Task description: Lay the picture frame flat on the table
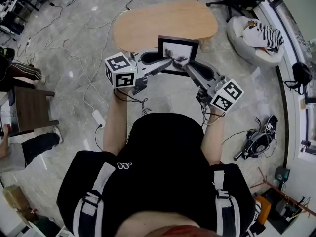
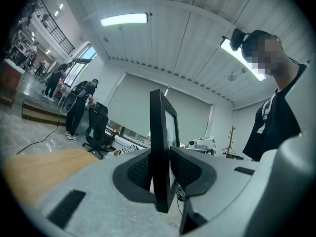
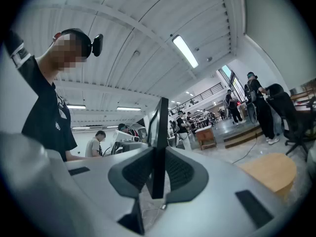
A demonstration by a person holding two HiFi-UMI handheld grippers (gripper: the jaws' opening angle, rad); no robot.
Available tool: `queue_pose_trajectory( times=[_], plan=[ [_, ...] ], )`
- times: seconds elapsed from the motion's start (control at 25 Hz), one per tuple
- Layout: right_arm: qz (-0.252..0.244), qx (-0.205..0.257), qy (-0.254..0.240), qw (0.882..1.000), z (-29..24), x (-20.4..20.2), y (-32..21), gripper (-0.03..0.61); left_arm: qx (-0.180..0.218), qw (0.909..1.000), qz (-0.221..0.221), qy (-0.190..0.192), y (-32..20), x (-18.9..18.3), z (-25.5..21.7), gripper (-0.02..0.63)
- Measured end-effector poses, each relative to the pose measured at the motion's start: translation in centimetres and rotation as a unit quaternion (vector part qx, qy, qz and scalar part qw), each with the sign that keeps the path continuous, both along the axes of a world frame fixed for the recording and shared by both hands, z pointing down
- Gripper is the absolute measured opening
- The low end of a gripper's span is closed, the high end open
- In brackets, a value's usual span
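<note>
A black picture frame (image 1: 178, 55) with a pale print is held up in the air, in front of the near edge of an oval wooden table (image 1: 165, 24). My left gripper (image 1: 166, 62) is shut on the frame's lower left edge. My right gripper (image 1: 181, 64) is shut on its lower right part. In the left gripper view the frame (image 2: 161, 147) stands edge-on between the dark pads. The right gripper view shows the same frame (image 3: 158, 142) edge-on, clamped between its pads. The frame is above the floor, short of the table top.
A low dark side table (image 1: 28, 107) stands at the left. A white beanbag (image 1: 254, 41) with a striped cloth lies at the right. Cables and a power strip (image 1: 98, 117) run over the grey floor. A backpack (image 1: 256, 142) lies at the right.
</note>
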State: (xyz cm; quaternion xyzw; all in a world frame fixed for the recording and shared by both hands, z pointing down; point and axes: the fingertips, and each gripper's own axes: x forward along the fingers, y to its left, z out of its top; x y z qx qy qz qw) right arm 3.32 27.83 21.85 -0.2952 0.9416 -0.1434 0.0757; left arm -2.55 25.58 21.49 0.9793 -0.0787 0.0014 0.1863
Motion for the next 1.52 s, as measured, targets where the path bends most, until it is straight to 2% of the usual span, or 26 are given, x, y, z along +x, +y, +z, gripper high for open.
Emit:
queue_pose_trajectory(
  times=[0.28,0.64,0.92,1.12,1.32,1.52],
  plan=[
    [0.017,-0.003,-0.023,1.0,0.4,0.1,-1.3,0.072,-0.013,0.9998,-0.013,0.011,-1.0,-0.3,0.6,0.086],
    [0.013,-0.01,-0.028,0.999,0.8,0.3,-1.5,0.072,-0.018,0.9996,-0.021,-0.004,-1.0,-0.1,0.8,0.086],
    [0.019,-0.029,-0.01,0.999,1.5,-3.5,-3.1,0.072,-0.045,0.9987,-0.022,0.01,-2.6,-3.9,1.9,0.086],
    [0.023,-0.034,0.012,0.999,2.1,-7.9,-6.6,0.072,-0.056,0.9978,-0.021,0.03,-6.1,-8.3,2.9,0.086],
    [0.012,-0.03,0.022,0.999,2.5,-6.8,-9.0,0.072,-0.058,0.997,-0.035,0.037,-8.3,-7.2,3.3,0.086],
    [-0.02,-0.021,0.038,0.999,3.2,-5.9,-14.6,0.072,-0.063,0.995,-0.067,0.039,-13.4,-6.4,4.1,0.084]
  ],
)
